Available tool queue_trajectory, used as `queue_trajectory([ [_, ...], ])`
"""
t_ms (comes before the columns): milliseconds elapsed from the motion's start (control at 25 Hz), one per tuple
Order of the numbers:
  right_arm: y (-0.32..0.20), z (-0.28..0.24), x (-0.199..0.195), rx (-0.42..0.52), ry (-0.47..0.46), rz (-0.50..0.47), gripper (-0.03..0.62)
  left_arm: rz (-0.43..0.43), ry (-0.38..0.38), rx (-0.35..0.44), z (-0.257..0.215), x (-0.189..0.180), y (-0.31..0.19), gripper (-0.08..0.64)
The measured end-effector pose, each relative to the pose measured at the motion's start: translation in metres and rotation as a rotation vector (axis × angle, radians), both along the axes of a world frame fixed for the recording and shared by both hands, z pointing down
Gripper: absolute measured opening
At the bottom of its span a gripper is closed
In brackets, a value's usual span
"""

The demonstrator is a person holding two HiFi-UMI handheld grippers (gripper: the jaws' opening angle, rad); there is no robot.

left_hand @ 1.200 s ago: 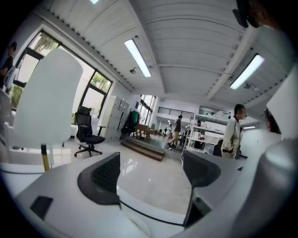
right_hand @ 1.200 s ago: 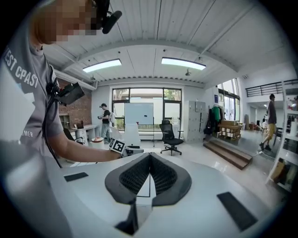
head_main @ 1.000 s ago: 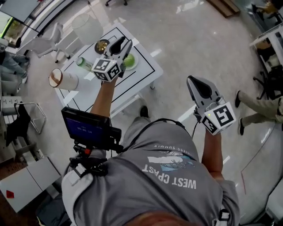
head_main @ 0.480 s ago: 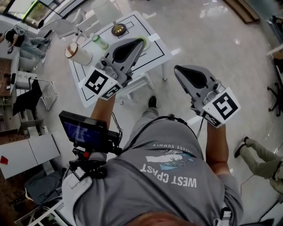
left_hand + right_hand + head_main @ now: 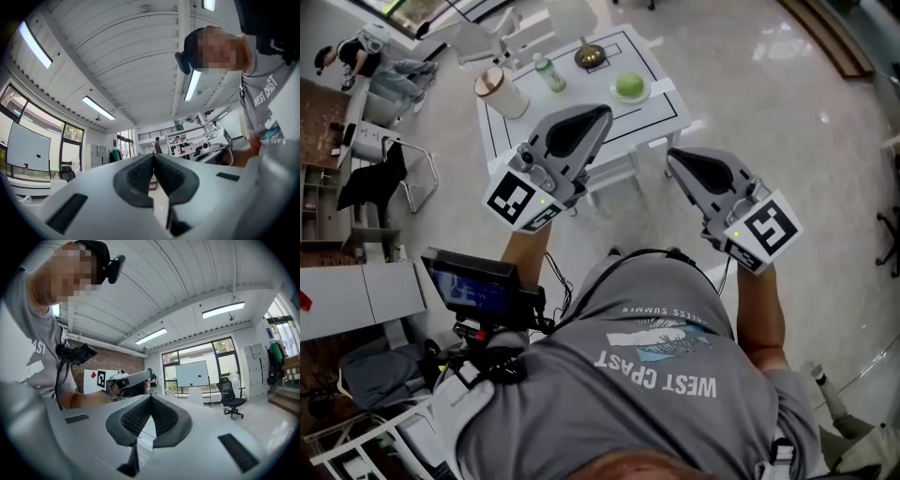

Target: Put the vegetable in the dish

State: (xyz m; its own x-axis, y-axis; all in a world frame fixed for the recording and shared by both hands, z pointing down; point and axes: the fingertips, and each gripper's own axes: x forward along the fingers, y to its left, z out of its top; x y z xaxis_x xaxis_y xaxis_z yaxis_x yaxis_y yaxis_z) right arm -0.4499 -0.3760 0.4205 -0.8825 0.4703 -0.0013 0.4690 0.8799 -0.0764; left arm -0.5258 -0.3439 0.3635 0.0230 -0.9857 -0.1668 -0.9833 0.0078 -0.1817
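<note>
Nearest the head camera is the person's grey T-shirt (image 5: 656, 375), with a black screen unit (image 5: 474, 284) mounted at the waist on the left. Both arms are raised in front of the chest. The left gripper (image 5: 602, 112) has its jaws fully closed: in its own view the dark ribbed pads (image 5: 140, 176) meet at the tip with nothing between them. The right gripper (image 5: 672, 155) is just beside it, and its jaws are also closed and empty, pads (image 5: 136, 418) pressed together. In the head view both grippers point roughly toward the table, held up off it over the glossy pale floor (image 5: 787, 112) and touching nothing. The left tips overlap the near edge of the table in that view; the right tips sit off its near corner. Beyond them is the small white table (image 5: 581, 94) marked with a black rectangle outline. The round green vegetable (image 5: 630, 85) already sits in the shallow white dish (image 5: 616, 95) at the table's right end, well apart from both grippers. Further left on the table are a small brass-coloured bowl (image 5: 589, 56), a green bottle with a white cap (image 5: 549, 73), and a white cylinder with a brown rim (image 5: 500, 87) at the left corner.
</note>
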Motion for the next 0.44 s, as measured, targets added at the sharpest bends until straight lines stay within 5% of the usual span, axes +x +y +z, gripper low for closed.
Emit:
queue_trajectory([
  [120, 0.044, -0.034, 0.08, 0.049, -0.009, 0.057, 0.006, 0.055, -0.027, 0.062, -0.036, 0.084, 0.046, 0.008],
  [200, 0.035, -0.043, 0.068, 0.05, -0.001, 0.056, 0.006, 0.05, -0.02, 0.071, -0.044, 0.075, 0.04, 0.008],
  [280, -0.005, -0.042, 0.007, 0.03, 0.014, 0.03, 0.006, 0.028, -0.003, 0.056, -0.043, 0.017, 0.002, 0.008],
  [440, -0.122, -0.031, -0.164, 0.002, 0.053, -0.041, 0.006, -0.033, 0.032, 0.027, -0.035, -0.155, -0.117, 0.008],
])
